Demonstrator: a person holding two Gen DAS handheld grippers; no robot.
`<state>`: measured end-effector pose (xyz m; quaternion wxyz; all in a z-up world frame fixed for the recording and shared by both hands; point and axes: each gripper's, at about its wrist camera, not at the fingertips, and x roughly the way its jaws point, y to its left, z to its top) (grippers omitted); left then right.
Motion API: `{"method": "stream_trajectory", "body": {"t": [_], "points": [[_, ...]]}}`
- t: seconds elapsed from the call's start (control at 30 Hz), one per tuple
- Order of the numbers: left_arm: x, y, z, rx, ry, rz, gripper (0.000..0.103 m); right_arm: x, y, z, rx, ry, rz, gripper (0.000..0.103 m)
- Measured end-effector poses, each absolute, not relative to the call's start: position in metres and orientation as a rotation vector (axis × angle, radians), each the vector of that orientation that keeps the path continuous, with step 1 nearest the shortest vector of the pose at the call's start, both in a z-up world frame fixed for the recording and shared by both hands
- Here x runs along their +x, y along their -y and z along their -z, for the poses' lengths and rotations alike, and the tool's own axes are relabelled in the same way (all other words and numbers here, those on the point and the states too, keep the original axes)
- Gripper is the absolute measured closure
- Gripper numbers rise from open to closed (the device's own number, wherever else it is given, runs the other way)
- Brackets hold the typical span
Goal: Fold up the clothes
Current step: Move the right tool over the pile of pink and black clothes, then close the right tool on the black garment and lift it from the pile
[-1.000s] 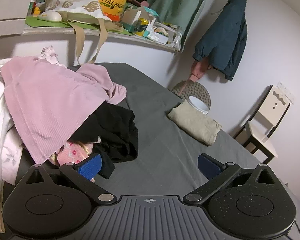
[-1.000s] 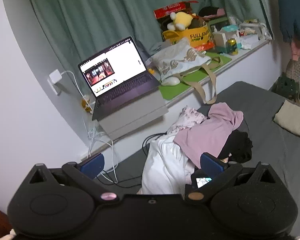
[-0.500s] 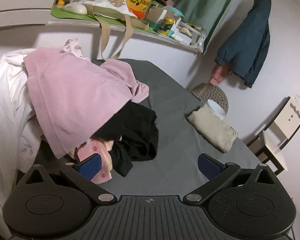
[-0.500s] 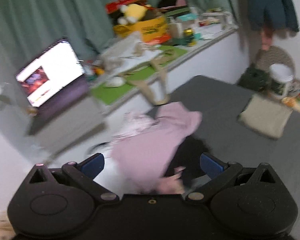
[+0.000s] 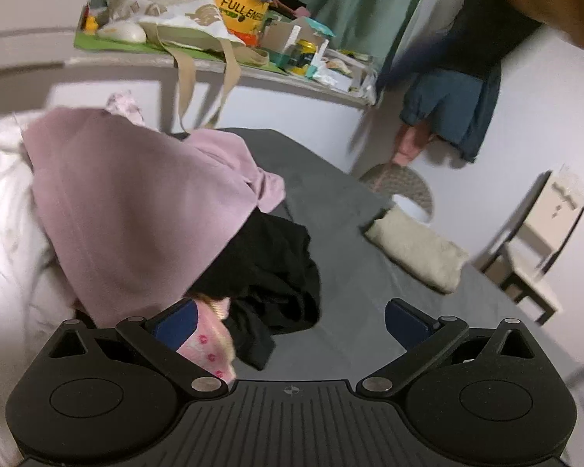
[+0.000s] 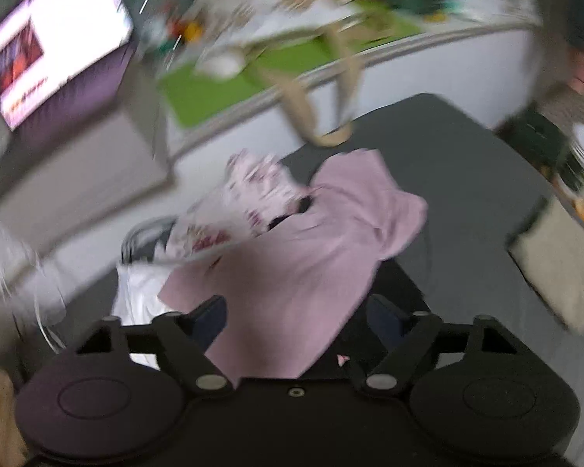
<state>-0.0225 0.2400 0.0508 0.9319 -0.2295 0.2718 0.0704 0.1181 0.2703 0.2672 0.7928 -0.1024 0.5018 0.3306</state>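
- Left gripper (image 5: 290,321): jaws spread wide, nothing held. It sits low over the grey bed (image 5: 354,241), at the near edge of the clothes pile.
- Left pad of that gripper lies against a pink printed garment (image 5: 210,344) that pokes out from under the pile; the right pad is over bare sheet.
- Right gripper (image 6: 298,321): jaws apart, nothing clamped — the view is heavily blurred. Both pads flank the lower part of the pink top (image 6: 299,272), which fills the gap between them.
- Pile, left wrist view: pink top (image 5: 136,210) draped on top, black garment (image 5: 270,272) beneath it and spilling toward the bed's middle, white bedding (image 5: 7,233) on the left side.
- A floral cloth (image 6: 249,202) lies at the far end of the pile, toward the wall.
- Folded beige cloth (image 5: 416,247) lies on the bed's right side, well apart from the pile.
- Shelf (image 5: 253,68) above the bed's head carries a tote bag (image 5: 167,19), its straps hanging over the edge, a yellow box (image 5: 241,11) and small clutter.
- Laptop (image 6: 50,54), screen lit, stands left of the shelf in the right wrist view.
- Dark jacket (image 5: 451,113) hangs on the wall; a chair (image 5: 541,241) stands beside the bed at right.
- A blurred dark shape crosses the top right of the left wrist view — cannot be identified.
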Motion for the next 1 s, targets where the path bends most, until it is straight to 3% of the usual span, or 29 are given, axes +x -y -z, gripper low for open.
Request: {"method": "stream_trajectory", "body": {"t": [0.13, 0.23, 0.5, 0.77, 0.93, 1.0], "points": [[-0.025, -0.259, -0.038, -0.568, -0.544, -0.214, 0.0, 0.128, -0.338, -0.251, -0.424, -1.068, -0.82, 0.027], [-0.028, -0.272, -0.033, -0.595, -0.514, -0.319, 0.0, 0.136, -0.379, -0.238, -0.502, -1.022, -0.892, 0.035], [-0.026, -0.278, -0.022, -0.649, -0.484, -0.353, 0.0, 0.167, -0.431, -0.193, -0.49, -1.114, -0.983, 0.038], [-0.027, -0.287, -0.021, -0.711, -0.459, -0.391, 0.0, 0.179, -0.358, -0.194, -0.499, -1.155, -0.962, 0.038], [-0.029, -0.285, -0.021, -0.715, -0.45, -0.445, 0.0, 0.205, -0.274, -0.154, -0.337, -1.257, -0.682, 0.039], [-0.027, -0.282, -0.021, -0.703, -0.45, -0.442, 0.0, 0.203, -0.249, -0.134, -0.288, -1.278, -0.634, 0.046]]}}
